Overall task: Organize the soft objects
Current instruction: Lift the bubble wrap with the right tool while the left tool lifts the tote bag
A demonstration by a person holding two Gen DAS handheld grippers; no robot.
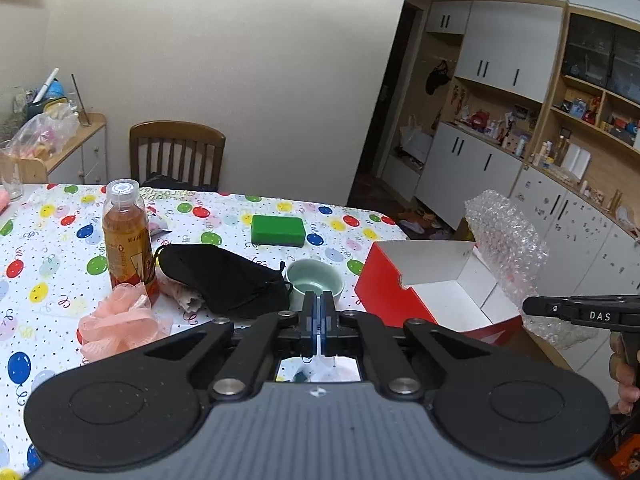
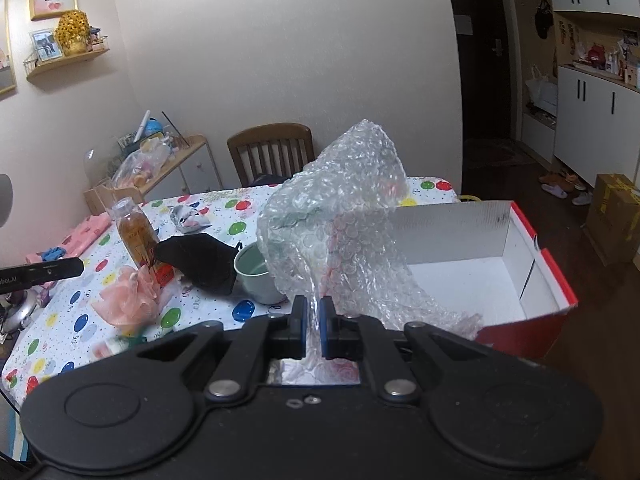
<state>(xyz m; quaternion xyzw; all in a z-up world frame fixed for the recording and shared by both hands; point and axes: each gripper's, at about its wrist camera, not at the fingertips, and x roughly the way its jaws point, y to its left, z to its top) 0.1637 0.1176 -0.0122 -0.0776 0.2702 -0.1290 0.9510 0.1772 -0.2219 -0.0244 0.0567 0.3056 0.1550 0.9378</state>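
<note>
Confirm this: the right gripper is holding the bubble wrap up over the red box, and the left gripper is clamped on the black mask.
Not quite. The left gripper is shut on nothing; the black mask lies on the table beyond it, as the left wrist view shows. The rest stands: the right gripper holds the bubble wrap up over the red box.

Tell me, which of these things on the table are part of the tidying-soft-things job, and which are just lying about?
Part of the job:
- bubble wrap, clamped in the right gripper
- red shoebox, open
- pink mesh bath pouf
- black face mask
- green sponge

Just lying about:
- bottle of tea
- pale green cup
- wooden chair

The left gripper is shut and holds nothing.
</note>
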